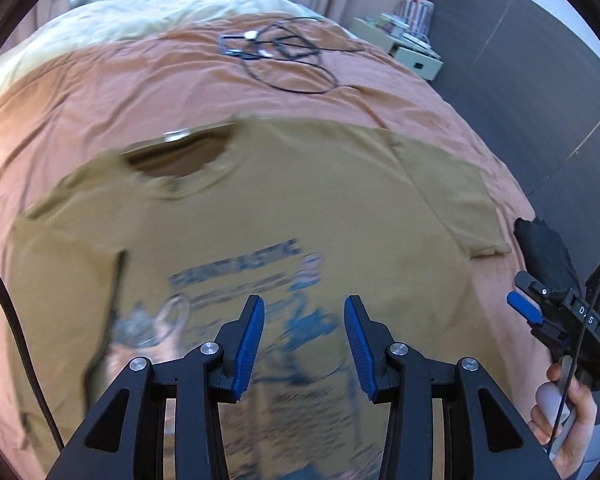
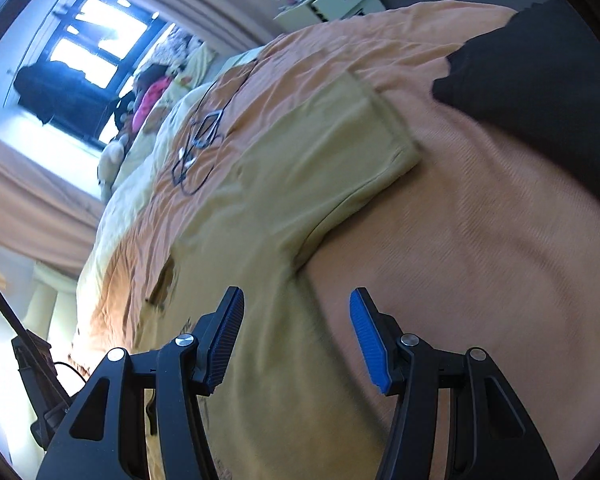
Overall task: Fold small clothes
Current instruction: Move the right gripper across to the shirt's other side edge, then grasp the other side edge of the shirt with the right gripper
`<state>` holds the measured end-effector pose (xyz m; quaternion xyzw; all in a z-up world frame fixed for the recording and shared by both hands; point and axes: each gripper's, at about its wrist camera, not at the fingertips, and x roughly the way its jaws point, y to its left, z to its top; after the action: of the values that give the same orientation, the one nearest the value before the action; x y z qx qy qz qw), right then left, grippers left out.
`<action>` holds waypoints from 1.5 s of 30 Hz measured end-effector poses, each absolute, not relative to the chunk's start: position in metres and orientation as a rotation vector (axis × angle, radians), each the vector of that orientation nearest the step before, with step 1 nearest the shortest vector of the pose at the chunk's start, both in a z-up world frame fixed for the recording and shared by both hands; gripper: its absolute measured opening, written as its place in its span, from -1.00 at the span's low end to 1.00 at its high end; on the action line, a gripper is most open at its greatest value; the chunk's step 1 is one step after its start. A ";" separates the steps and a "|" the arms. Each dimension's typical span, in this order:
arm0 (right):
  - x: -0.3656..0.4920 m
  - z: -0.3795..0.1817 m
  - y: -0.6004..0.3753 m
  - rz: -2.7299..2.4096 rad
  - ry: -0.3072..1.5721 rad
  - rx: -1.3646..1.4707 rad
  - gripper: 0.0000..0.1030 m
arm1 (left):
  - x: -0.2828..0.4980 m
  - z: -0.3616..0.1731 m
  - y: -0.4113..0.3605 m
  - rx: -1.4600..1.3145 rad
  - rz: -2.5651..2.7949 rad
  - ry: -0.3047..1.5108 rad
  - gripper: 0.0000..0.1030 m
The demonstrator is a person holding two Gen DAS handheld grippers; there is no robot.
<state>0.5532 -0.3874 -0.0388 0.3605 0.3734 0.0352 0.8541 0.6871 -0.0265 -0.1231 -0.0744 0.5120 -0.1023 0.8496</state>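
Daylight is admitted through the window (image 2: 88, 40), which is blown out by glare, while fabric near it is smeared by motion blur and edges are bent by fisheye distortion.

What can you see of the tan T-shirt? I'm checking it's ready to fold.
The tan T-shirt lies spread flat, print side up, on the orange bedspread. It looks like soft cotton, with short sleeves out to the sides, a round neck opening and a blurred blue print with lettering on the chest. It is not yet folded. Neither open claw grips it.
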 end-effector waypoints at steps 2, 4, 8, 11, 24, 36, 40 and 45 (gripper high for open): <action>0.555 -0.040 -0.390 0.063 0.779 0.769 0.04 | 0.695 -0.127 -0.040 -0.156 -0.232 1.077 -0.15; 0.556 -0.043 -0.395 0.053 0.770 0.785 0.04 | 0.705 -0.133 -0.056 -0.154 -0.251 1.077 -0.15; 0.560 -0.047 -0.400 0.036 0.750 0.809 0.03 | 0.719 -0.144 -0.079 -0.153 -0.284 1.079 -0.15; 0.564 -0.052 -0.402 0.027 0.737 0.823 -0.05 | 0.731 -0.154 -0.094 -0.155 -0.308 1.085 -0.15; 0.591 -0.071 -0.409 0.006 0.738 0.868 -0.48 | 0.763 -0.189 -0.136 -0.185 -0.391 1.112 -0.19; 0.570 -0.048 -0.409 0.121 0.611 0.832 -0.97 | 0.755 -0.189 -0.181 -0.252 -0.538 1.148 -0.58; 0.566 -0.044 -0.406 0.157 0.594 0.826 -0.97 | 0.750 -0.188 -0.188 -0.241 -0.557 1.152 -0.61; 0.571 -0.046 -0.401 0.203 0.594 0.840 -0.98 | 0.756 -0.195 -0.190 -0.259 -0.550 1.165 -0.65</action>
<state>0.5706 -0.4012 -0.0464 0.4010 0.2836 0.0967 0.8657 0.7557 -0.1902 -0.1954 -0.1206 0.5414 -0.2554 0.7919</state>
